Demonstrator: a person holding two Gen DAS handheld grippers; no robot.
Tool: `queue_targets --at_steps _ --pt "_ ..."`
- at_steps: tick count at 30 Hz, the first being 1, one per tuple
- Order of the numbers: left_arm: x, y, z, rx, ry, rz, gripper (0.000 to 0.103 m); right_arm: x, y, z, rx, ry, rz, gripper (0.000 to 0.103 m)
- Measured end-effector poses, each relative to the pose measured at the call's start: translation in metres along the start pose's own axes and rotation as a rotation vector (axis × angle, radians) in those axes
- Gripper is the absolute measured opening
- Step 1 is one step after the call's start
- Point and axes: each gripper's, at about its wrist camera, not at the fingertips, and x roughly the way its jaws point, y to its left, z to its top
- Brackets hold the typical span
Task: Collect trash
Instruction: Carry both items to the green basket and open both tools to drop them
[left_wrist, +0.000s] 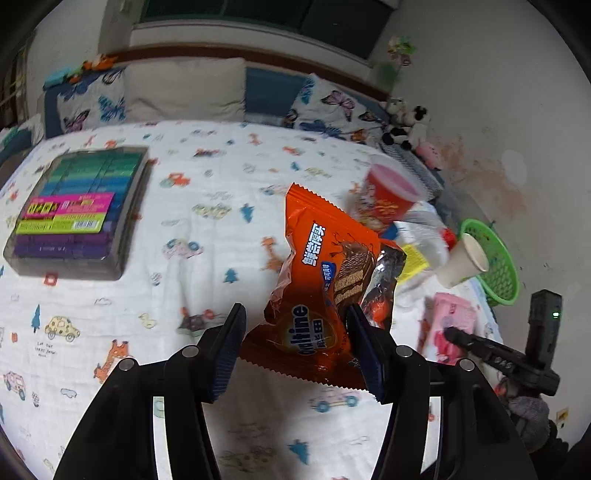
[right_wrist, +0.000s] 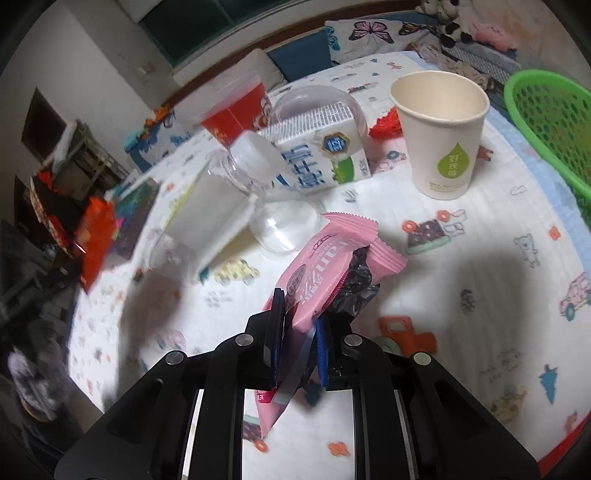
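Note:
My left gripper (left_wrist: 295, 325) is shut on an orange Ovaltine snack wrapper (left_wrist: 321, 266) and holds it upright above the bed sheet (left_wrist: 207, 236). At the left edge of the right wrist view the same orange wrapper (right_wrist: 96, 236) is a blur. My right gripper (right_wrist: 299, 314) is shut on the lower end of a torn pink snack wrapper (right_wrist: 325, 266) that rests low over the sheet. From the left wrist view, the right gripper (left_wrist: 458, 338) sits on the pink wrapper (left_wrist: 450, 317) at the right.
A green mesh basket (right_wrist: 554, 122) stands at the bed's right edge beside a white paper cup (right_wrist: 443, 136). A milk carton (right_wrist: 317, 155), clear plastic bottle (right_wrist: 221, 206) and red cup (right_wrist: 232, 107) lie behind. A marker set box (left_wrist: 77, 214) lies far left; pillows line the headboard.

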Motion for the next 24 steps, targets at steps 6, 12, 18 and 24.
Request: queue_targets --at_steps 6,12,18,24 --pt "-0.003 -0.039 0.007 0.055 -0.005 -0.054 0.055 -0.017 -0.011 -0.006 0.001 -0.046 0.018 0.014" --pt "0.008 -0.09 0.018 0.14 0.009 -0.112 0.055 -0.042 -0.036 -0.003 0.062 -0.078 0.046 0.012" --pt "0.024 -0.145 0.034 0.195 0.015 -0.186 0.055 -0.083 -0.069 0.012 0.103 -0.163 0.035 0.01" --pt "0.041 -0.194 0.049 0.25 0.027 -0.224 0.055 -0.116 -0.115 0.044 0.127 -0.248 -0.058 0.01"
